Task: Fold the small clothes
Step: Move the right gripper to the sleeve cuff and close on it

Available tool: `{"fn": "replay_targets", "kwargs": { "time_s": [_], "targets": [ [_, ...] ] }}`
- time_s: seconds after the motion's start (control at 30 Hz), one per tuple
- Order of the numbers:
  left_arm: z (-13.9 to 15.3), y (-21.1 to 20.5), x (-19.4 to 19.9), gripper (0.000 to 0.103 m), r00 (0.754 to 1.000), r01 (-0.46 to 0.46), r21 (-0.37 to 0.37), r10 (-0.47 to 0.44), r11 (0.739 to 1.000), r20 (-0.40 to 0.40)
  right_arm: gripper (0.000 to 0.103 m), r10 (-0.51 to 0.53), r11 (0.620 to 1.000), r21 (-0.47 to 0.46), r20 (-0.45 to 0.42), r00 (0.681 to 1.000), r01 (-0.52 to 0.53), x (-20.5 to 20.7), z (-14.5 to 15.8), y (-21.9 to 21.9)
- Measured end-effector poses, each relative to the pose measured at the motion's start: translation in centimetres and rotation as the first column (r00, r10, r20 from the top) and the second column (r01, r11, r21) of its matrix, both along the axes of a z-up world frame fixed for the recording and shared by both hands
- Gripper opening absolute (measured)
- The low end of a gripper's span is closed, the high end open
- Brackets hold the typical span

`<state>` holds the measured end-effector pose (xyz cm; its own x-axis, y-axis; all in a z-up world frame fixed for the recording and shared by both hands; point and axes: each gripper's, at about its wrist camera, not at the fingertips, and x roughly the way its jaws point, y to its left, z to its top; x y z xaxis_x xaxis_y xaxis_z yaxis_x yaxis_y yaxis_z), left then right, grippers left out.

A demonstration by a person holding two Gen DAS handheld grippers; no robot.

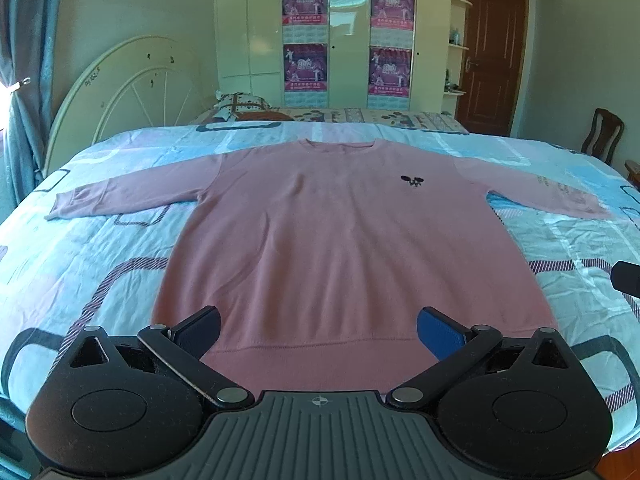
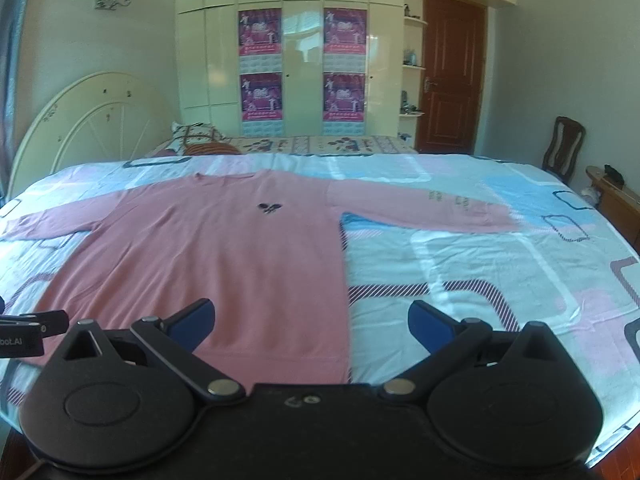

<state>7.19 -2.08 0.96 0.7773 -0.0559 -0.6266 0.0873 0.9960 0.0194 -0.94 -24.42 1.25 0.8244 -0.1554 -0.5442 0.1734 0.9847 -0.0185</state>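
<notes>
A: Where do we have the pink sweatshirt (image 1: pixel 320 240)?

B: It lies flat, front up, on the patterned bedspread (image 1: pixel 80 256), both sleeves spread out to the sides. Its hem band runs just ahead of our left gripper (image 1: pixel 318 334), whose 2 fingers stand wide apart with nothing between them. The left finger's tip is over the hem's left corner and the blue pad (image 1: pixel 438 338) is near the right end of the hem.

A: And the right gripper (image 2: pixel 311 326)?

B: Also spread wide and holding nothing. In its view the sweatshirt's right side edge runs away from us between the 2 fingers, so the left finger sits over the cloth and the right one over bare bedspread. The hem's right corner is just in front of the gripper body.

A: Can we see anything further out?

B: The small dark logo (image 1: pixel 413 181) is on the chest, ahead and right of the left gripper. Beyond the collar we see a pillow (image 1: pixel 236 105), a cream wardrobe (image 1: pixel 348 40) with 4 posters, a brown door (image 1: pixel 490 52) and a wooden chair (image 1: pixel 602 134) far right.
</notes>
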Motion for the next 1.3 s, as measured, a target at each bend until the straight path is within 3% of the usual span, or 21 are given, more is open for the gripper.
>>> {"fn": "replay_targets", "kwargs": {
  "time_s": [0.23, 0.3, 0.4, 0.67, 0.7, 0.77, 0.87, 0.97, 1.17, 1.3],
  "targets": [
    [-0.1, -3.4, 6.2, 0.103, 0.998, 0.062, -0.021, -0.062, 0.998, -0.006, 0.103, -0.070, 0.997, -0.016, 0.038, 0.997, 0.071, 5.1, -0.2, -4.6],
    [-0.4, -4.6, 8.1, 0.103, 0.998, 0.059, 0.007, -0.059, 0.998, -0.006, 0.103, -0.100, 0.994, -0.030, 0.047, 0.994, 0.102, 6.9, -0.5, -6.2],
    [-0.9, -6.2, 11.1, 0.103, 0.998, 0.062, 0.000, -0.062, 0.998, -0.009, 0.103, -0.138, 0.990, 0.001, 0.069, 0.988, 0.138, 9.5, -1.2, -9.5],
    [-2.3, -11.0, 18.5, 0.103, 0.999, 0.031, 0.051, -0.030, 0.998, -0.017, 0.101, -0.265, 0.960, 0.092, -0.018, 0.964, 0.266, 16.4, -4.0, -20.2],
    [-2.5, -11.4, 19.4, 0.103, 0.999, 0.028, 0.038, -0.028, 0.999, -0.025, 0.098, -0.289, 0.951, 0.108, -0.018, 0.957, 0.290, 17.0, -4.3, -21.9],
    [-3.2, -12.4, 21.6, 0.103, 0.998, 0.027, 0.013, -0.026, 1.000, -0.062, 0.079, -0.324, 0.934, 0.154, -0.018, 0.946, 0.323, 18.2, -5.0, -25.0],
    [-3.8, -14.0, 24.0, 0.103, 0.995, 0.052, 0.021, -0.050, 0.998, -0.083, 0.058, -0.389, 0.899, 0.204, -0.035, 0.921, 0.388, 19.9, -6.5, -29.5],
    [-3.9, -15.0, 25.3, 0.103, 0.997, 0.049, 0.069, -0.045, 0.996, -0.067, 0.047, -0.439, 0.862, 0.254, -0.060, 0.896, 0.439, 21.3, -8.2, -33.1],
    [-4.1, -14.1, 27.4, 0.103, 0.997, 0.026, 0.100, -0.019, 0.995, -0.069, 0.047, -0.510, 0.761, 0.391, -0.133, 0.850, 0.518, 22.4, -12.2, -37.6],
    [-4.3, -11.9, 28.3, 0.103, 0.997, 0.011, 0.114, -0.003, 0.993, -0.073, 0.044, -0.512, 0.755, 0.432, -0.084, 0.855, 0.494, 22.7, -12.7, -37.8]
  ]
}}
